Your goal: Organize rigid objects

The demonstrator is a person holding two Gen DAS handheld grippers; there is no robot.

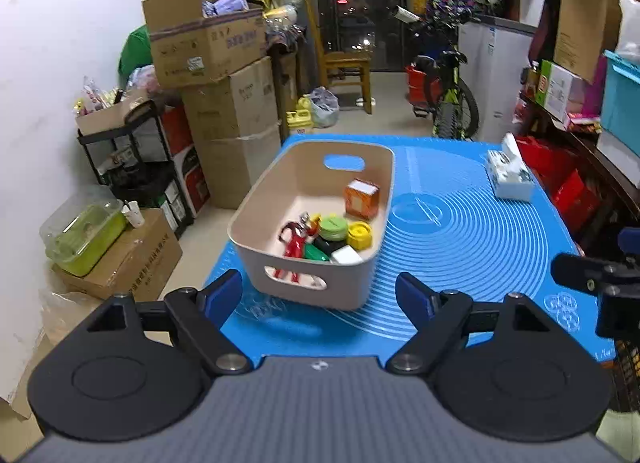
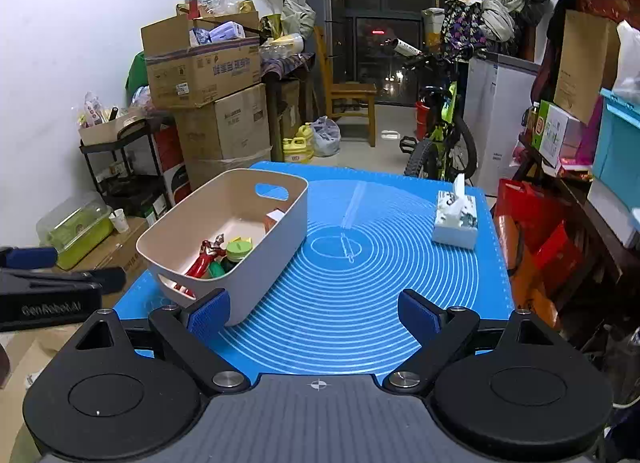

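Note:
A beige plastic bin (image 1: pixel 372 199) (image 2: pixel 280 239) with handle cut-outs sits on the left half of a blue mat (image 1: pixel 472 247) (image 2: pixel 360 303). Inside lie a red toy figure (image 1: pixel 294 241) (image 2: pixel 204 257), an orange box (image 1: pixel 361 199), a green lid (image 1: pixel 333 226), a yellow cap (image 1: pixel 359 235) and a white block (image 1: pixel 346 255). My left gripper (image 1: pixel 320 295) is open just in front of the bin's near wall, empty. My right gripper (image 2: pixel 316 313) is open over the mat's near edge, its left fingertip (image 2: pixel 208 315) close to the bin's corner.
A tissue box (image 1: pixel 510 179) (image 2: pixel 456 223) stands at the mat's far right. Stacked cardboard boxes (image 1: pixel 224 75) and a black rack (image 1: pixel 132 167) fill the left. A bicycle (image 2: pixel 444 135), a wooden chair (image 2: pixel 348 99) and a cluttered shelf (image 2: pixel 568 183) lie beyond and right.

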